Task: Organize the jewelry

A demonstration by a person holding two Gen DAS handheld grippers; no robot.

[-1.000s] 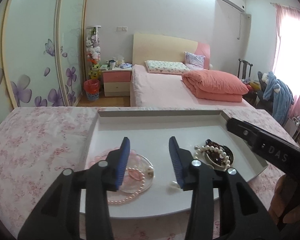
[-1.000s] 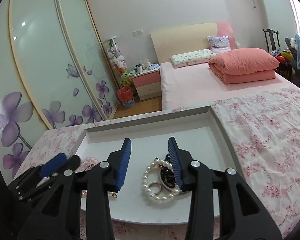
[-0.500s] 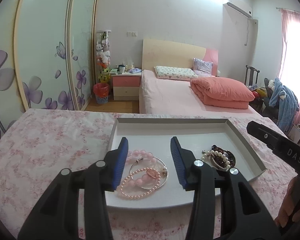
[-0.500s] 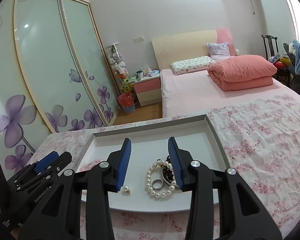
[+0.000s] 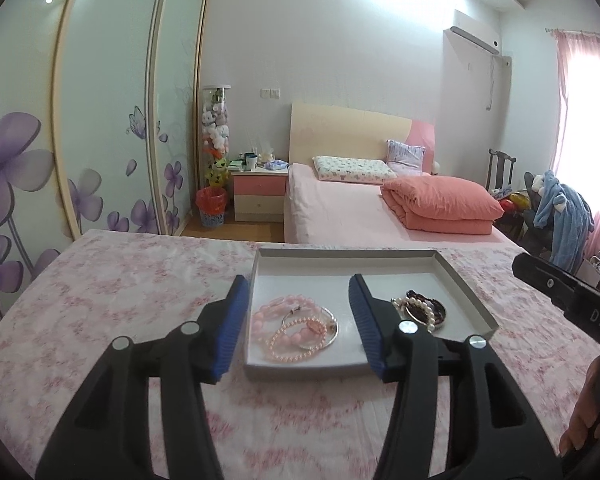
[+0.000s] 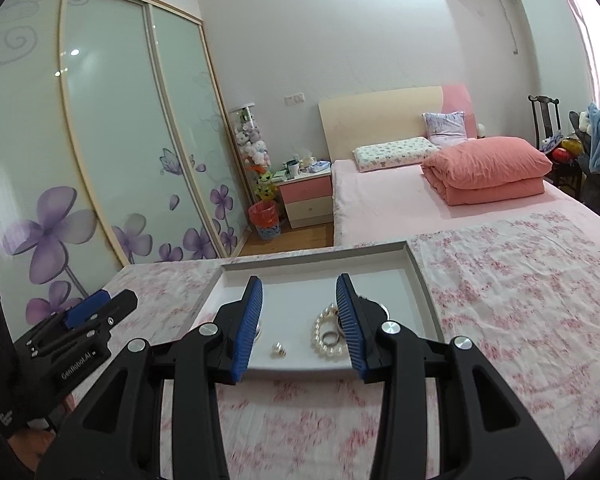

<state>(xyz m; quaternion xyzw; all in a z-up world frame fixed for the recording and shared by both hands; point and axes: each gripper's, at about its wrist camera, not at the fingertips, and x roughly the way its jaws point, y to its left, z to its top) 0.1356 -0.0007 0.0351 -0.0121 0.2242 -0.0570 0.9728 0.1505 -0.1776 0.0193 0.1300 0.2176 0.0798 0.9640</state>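
Both grippers hang back from the white tray (image 5: 464, 292), above the flowered cloth (image 5: 120, 300), and neither carries anything. The left gripper (image 5: 296, 320) is spreading its jaws with nothing between them; straight ahead of it lie the pink bracelets (image 5: 296, 330), grouped on the tray's left. The right gripper (image 6: 298, 322) is also easing apart, empty. Just beyond its tips sit the white pearl bracelet (image 6: 327, 338) and a small earring (image 6: 278, 350) (apparently sorted apart by colour).
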